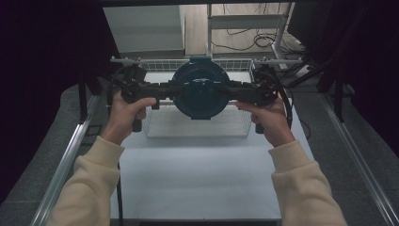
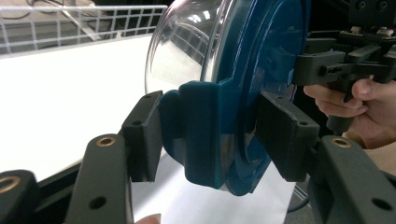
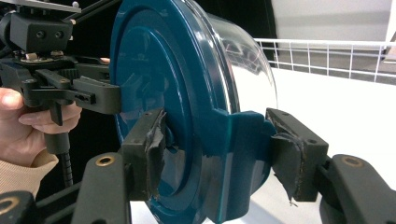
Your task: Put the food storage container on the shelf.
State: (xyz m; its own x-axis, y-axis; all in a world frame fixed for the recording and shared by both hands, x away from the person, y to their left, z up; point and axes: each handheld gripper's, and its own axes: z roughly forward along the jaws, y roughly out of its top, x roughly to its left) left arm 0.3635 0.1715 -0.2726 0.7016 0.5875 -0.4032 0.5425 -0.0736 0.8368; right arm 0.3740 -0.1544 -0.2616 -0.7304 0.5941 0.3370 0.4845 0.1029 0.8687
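The white bench (image 1: 197,174) carried a wire basket (image 1: 155,129). Above it, between both tongs, a round lidded container (image 1: 200,92) stood on edge, blue lid facing the person. Left tongs (image 2: 210,135) and right tongs (image 3: 219,154) each clamped a side latch.

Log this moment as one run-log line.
left tool: shut on container clip | right tool: shut on opposite clip | container: lidded, on edge, held above wire basket
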